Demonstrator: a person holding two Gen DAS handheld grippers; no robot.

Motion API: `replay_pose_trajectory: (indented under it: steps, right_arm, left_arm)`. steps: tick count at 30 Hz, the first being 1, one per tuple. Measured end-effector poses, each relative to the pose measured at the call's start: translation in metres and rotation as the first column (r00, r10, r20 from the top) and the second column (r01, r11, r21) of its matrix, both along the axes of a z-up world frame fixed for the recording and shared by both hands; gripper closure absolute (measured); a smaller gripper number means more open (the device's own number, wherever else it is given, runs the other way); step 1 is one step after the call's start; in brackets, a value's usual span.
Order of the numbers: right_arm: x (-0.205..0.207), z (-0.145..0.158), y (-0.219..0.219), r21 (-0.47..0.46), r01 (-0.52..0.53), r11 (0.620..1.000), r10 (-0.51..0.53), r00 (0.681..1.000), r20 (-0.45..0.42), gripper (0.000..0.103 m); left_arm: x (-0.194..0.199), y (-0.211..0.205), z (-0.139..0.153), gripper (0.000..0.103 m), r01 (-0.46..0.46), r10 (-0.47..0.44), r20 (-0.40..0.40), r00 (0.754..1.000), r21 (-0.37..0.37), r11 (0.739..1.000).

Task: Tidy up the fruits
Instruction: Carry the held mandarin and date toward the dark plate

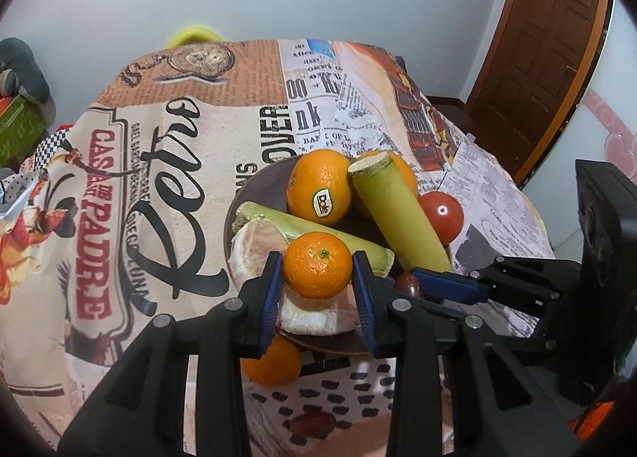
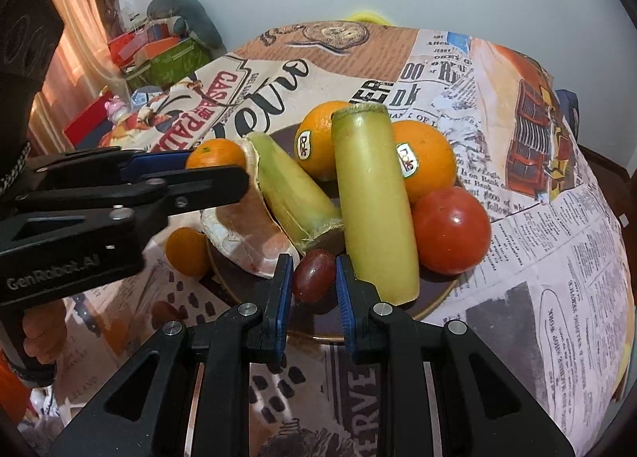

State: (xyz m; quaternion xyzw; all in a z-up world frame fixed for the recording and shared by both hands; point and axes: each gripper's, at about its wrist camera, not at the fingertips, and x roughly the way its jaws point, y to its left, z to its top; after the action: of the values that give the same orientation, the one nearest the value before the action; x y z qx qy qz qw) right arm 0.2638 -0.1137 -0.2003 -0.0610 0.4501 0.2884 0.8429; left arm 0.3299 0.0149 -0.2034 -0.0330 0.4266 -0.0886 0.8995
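My left gripper [image 1: 317,259] is shut on a small mandarin [image 1: 317,269], held just above the near side of a dark brown plate [image 1: 240,202]. The plate carries two Dole oranges [image 1: 320,188], two green-yellow cane pieces [image 1: 398,214], a red tomato [image 1: 442,216] and a peeled pomelo chunk [image 1: 254,242]. In the right wrist view, my right gripper [image 2: 313,262] is shut on a dark red grape [image 2: 314,277] over the plate's front rim [image 2: 434,299], beside the tomato [image 2: 452,230]. The left gripper [image 2: 215,168] with its mandarin [image 2: 213,152] comes in from the left.
Another mandarin [image 1: 272,363] lies on the newspaper-print tablecloth [image 1: 159,186] just off the plate's near-left edge. Boxes and clutter [image 2: 159,54] stand beyond the table's far left. A wooden door [image 1: 545,42] is at the back right.
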Motion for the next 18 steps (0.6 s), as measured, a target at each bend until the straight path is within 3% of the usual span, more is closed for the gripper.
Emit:
replay_pose_trajectory:
  steps: [7,8,11,18]
  right_arm:
    - [0.000,-0.005,0.004,-0.027,-0.011,1.000,0.011,1.000,0.005,0.083]
    - [0.000,-0.006,0.004,-0.027,-0.012,1.000,0.012,1.000,0.001,0.083]
    - [0.000,-0.007,0.004,-0.030,-0.012,0.999,0.012,1.000,-0.008,0.083]
    - [-0.002,-0.004,0.004,-0.040,-0.011,0.999,0.011,1.000,-0.003,0.078]
  left_arm:
    - [0.006,0.000,-0.007,0.069,0.009,-0.009,-0.017,1.000,-0.019,1.000]
    - [0.006,0.000,-0.008,0.067,0.008,-0.008,-0.018,1.000,-0.020,1.000]
    - [0.006,0.000,-0.006,0.051,0.004,-0.005,-0.011,1.000,-0.022,1.000]
    - [-0.001,0.004,0.006,0.049,-0.013,0.014,0.025,1.000,-0.011,1.000]
